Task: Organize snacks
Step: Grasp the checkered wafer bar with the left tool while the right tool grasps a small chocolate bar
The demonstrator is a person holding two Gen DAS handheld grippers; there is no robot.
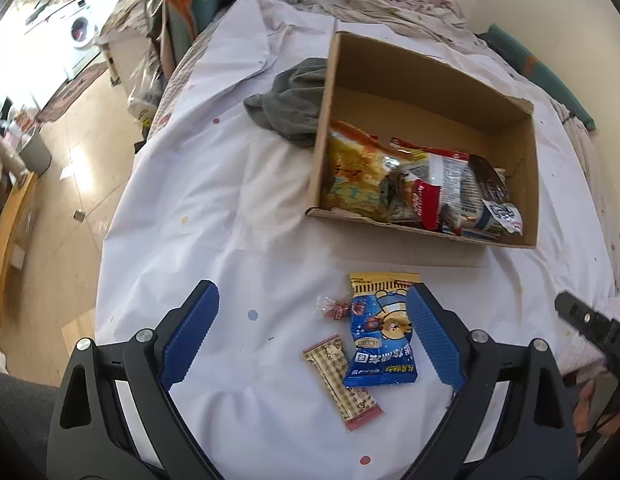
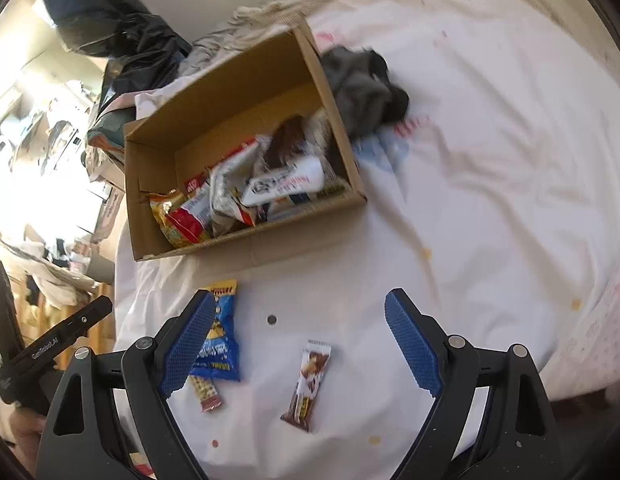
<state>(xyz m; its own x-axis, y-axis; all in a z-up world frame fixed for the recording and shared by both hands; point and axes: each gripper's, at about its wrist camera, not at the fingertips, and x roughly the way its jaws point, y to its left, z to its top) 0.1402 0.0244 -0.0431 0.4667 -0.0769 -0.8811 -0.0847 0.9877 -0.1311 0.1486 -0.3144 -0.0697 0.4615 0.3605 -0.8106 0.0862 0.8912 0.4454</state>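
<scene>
L gripper (image 1: 311, 336) hangs w/ jaws wide apart, nothing clamped; blue snack packet (image 1: 379, 340) lies between its pads, just beside the R-side pad, w/ beige bar (image 1: 341, 380) overlapping its lower left & small red candy (image 1: 333, 310) beside it. R gripper (image 2: 300, 340) likewise spread wide, empty, above brown-white bar (image 2: 310, 386) on white sheet (image 2: 489, 200). Beyond: cardboard box (image 1: 321, 152) holding several snack bags, grey cloth (image 1: 290, 100) against its wall.
</scene>
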